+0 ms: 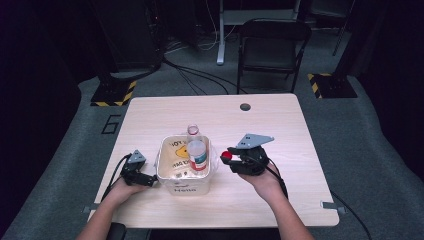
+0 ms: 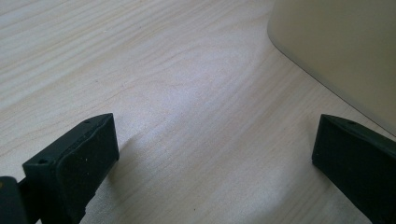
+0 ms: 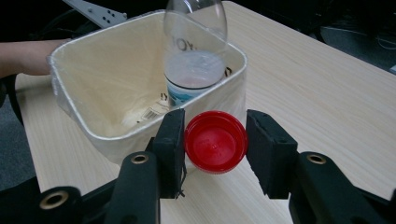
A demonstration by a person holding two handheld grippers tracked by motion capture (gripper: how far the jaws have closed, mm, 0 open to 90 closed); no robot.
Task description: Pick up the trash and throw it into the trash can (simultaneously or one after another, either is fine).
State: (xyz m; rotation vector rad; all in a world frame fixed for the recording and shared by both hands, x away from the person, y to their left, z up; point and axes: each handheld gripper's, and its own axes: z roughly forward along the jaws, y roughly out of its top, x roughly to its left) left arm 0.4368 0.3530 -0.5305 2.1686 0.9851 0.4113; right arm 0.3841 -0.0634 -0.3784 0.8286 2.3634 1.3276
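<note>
A pale wooden table (image 1: 280, 125) seen from above, with a person's forearms coming in from the bottom edge. Near the middle sits a cream plastic tub (image 1: 166, 176) with printed lettering on its inside. A clear bottle (image 1: 196, 148) stands in the tub, long axis roughly upright, open neck pointing up and leaning slightly toward the far side of the table; it has a white label with a blue band.

The right gripper (image 1: 229, 156) is held just to the right of the tub, above the table. In the right gripper view, its jaws are partly open with a red bottle cap (image 3: 215, 141) between them. The cap's flat top faces the camera; one jaw touches its edge, and the other looks just clear of it.

The left gripper (image 1: 150, 180) sits at the tub's left side. The left gripper view shows its jaws spread wide over bare wood, holding nothing, with the tub's outer wall (image 2: 345, 51) close beside one jaw.
</note>
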